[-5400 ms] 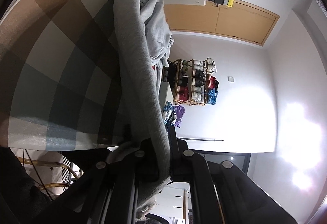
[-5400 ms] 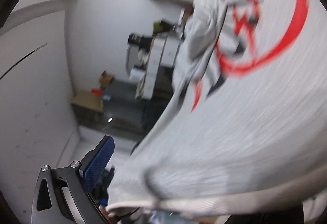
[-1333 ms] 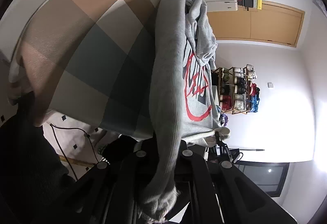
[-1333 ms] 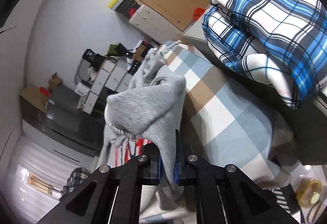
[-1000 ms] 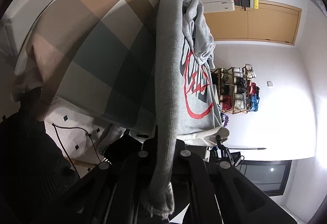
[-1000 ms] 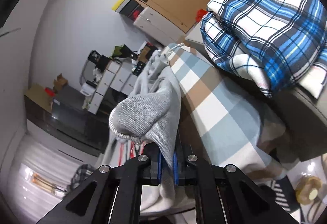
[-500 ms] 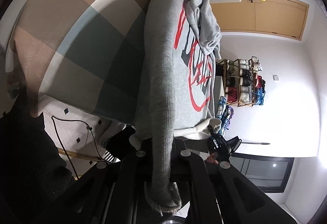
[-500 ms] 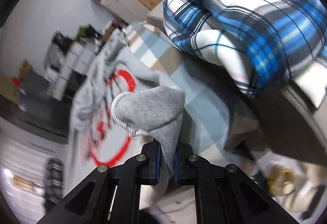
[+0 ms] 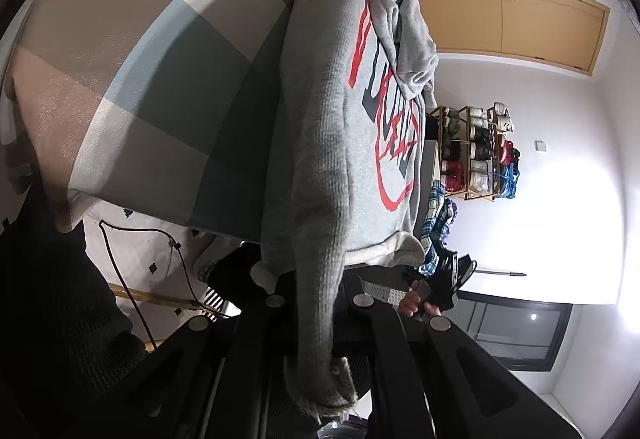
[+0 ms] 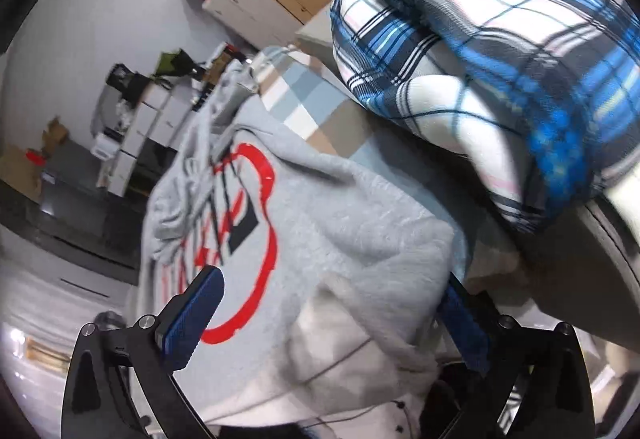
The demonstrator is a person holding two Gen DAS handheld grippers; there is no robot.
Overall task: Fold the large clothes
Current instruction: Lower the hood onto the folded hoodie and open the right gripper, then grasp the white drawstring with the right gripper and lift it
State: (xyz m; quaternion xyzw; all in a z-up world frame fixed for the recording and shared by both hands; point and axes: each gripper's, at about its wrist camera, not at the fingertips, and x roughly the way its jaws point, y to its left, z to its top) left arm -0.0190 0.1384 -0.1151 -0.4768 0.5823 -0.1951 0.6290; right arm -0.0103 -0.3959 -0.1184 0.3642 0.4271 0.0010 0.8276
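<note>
We see the bed [image 9: 132, 87], spread with a checked cover in tan, white and grey-blue; it fills the upper left of the left view and shows as a checked strip in the right view. On it lies the hoodie [image 9: 360, 143], grey with a red and dark print, its front facing up and its hem at the bed's near edge; a bunched fold of it rests across the top of the print. Beside the hoodie in the right view sits a folded quilt [image 10: 492, 51], blue, white and black plaid, raised above the bed's cover. A shoe rack [image 9: 476, 155] stands against the far wall in the left view; a wooden door [image 9: 548, 31] is above it. Our left hand-held gripper [image 9: 320, 303] is clamped on a sleeve [image 9: 320, 239] of the hoodie; the sleeve runs from the bed through the jaws and its cuff hangs below them. Our right hand-held gripper [image 10: 332, 315] stands wide apart, its blue pads [image 10: 192, 315] on either side of the hem corner, gripping nothing.
</note>
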